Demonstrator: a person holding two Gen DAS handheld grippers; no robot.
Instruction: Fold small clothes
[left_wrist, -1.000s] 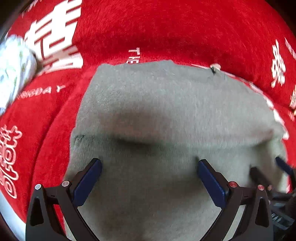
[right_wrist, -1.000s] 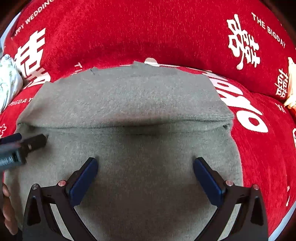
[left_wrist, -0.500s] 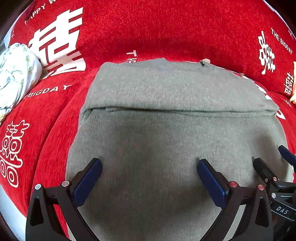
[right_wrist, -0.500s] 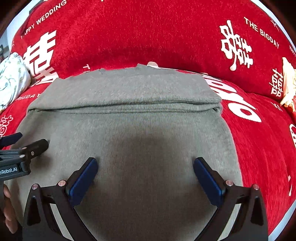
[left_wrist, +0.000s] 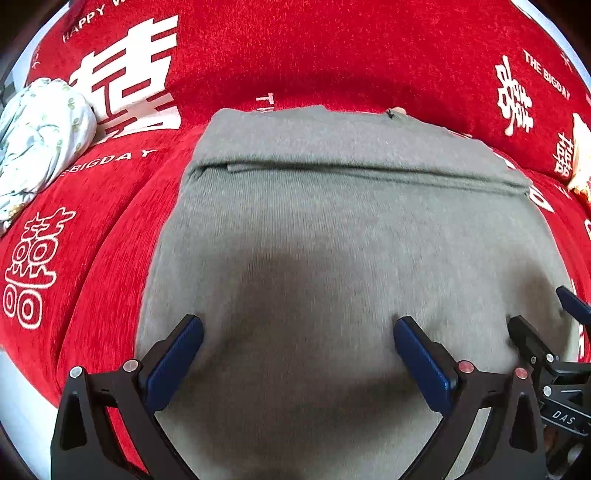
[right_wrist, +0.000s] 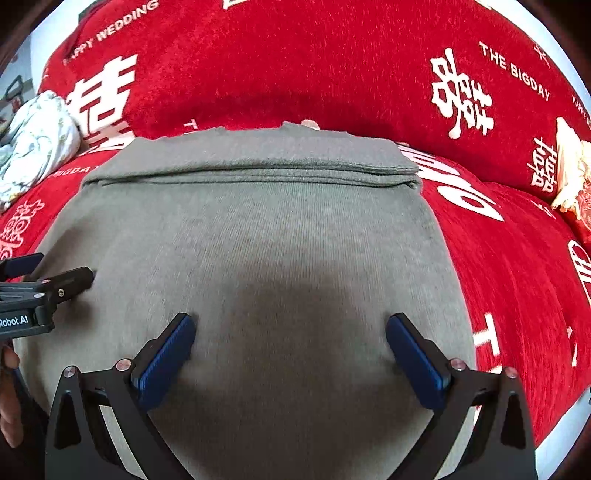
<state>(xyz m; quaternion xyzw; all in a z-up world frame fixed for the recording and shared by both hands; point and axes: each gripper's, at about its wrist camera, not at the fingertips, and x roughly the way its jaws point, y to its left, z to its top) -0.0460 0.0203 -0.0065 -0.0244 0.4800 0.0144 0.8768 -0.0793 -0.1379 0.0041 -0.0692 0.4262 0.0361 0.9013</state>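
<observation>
The grey garment (left_wrist: 332, 229) lies flat on the red cover (left_wrist: 332, 51), spreading beneath and ahead of both wide-open, empty jaws; its folded edge (right_wrist: 251, 175) runs crosswise well ahead. Left gripper (left_wrist: 297, 354) and right gripper (right_wrist: 290, 350) hover over it. It looks a soft, light, limp knit; pinching near-side corners seems best.

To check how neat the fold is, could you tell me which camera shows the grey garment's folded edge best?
The right wrist view: the folded edge of the grey garment runs unbroken from corner to corner, with stacked layers distinct. The left wrist view shows the same edge slanting, its right end near the frame's distorted side.
</observation>
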